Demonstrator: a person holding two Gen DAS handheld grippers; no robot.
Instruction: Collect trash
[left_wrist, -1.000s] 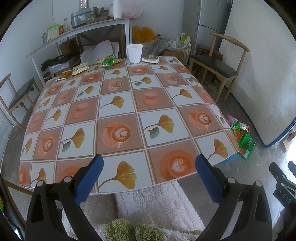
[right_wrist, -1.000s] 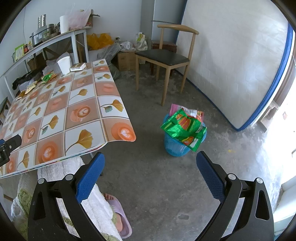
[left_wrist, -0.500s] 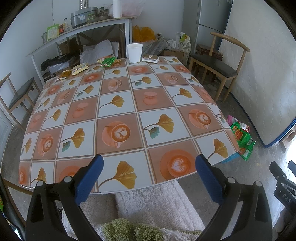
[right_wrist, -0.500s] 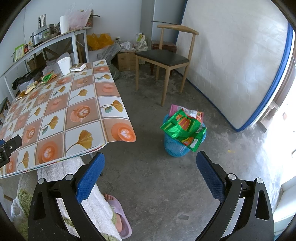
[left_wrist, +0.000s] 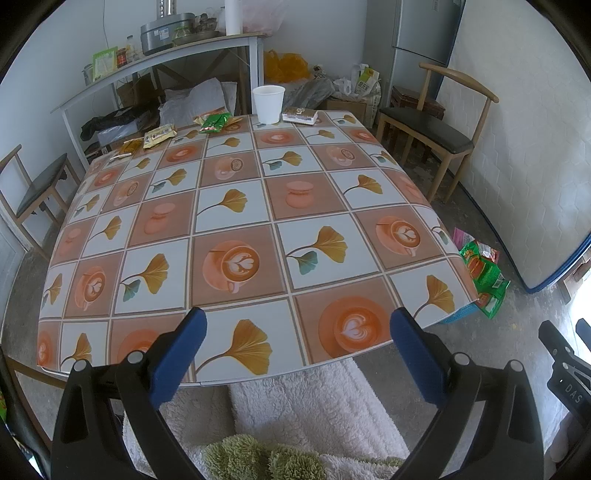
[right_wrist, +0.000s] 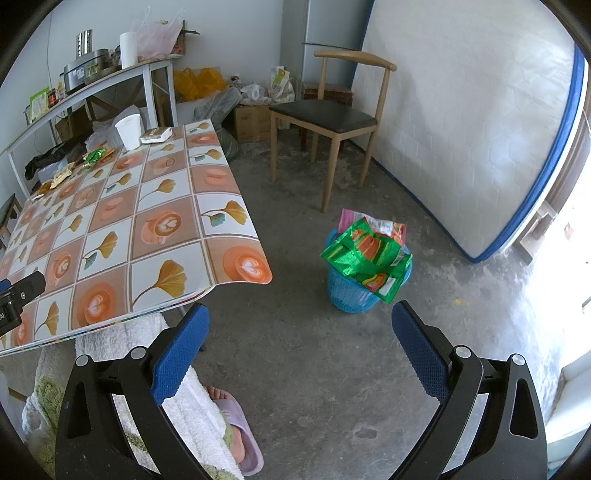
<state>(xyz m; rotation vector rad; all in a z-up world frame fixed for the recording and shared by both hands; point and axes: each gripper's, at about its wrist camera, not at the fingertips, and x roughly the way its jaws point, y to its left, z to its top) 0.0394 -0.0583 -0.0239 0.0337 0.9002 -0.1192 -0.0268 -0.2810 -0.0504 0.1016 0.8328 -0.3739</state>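
Trash lies along the far edge of the patterned table (left_wrist: 236, 206): a white paper cup (left_wrist: 268, 104), a flat wrapped pack (left_wrist: 300, 115), a green wrapper (left_wrist: 215, 122), and yellow wrappers (left_wrist: 159, 134). A blue basket (right_wrist: 351, 291) stands on the floor right of the table, stuffed with green snack bags (right_wrist: 365, 254). My left gripper (left_wrist: 295, 350) is open and empty at the table's near edge. My right gripper (right_wrist: 299, 347) is open and empty over the floor, short of the basket.
A wooden chair (right_wrist: 328, 114) stands beyond the basket. A mattress (right_wrist: 461, 122) leans on the right wall. A shelf (left_wrist: 155, 62) with kitchen items stands behind the table. Another chair (left_wrist: 33, 184) is at the table's left. A slippered foot (right_wrist: 236, 439) is below.
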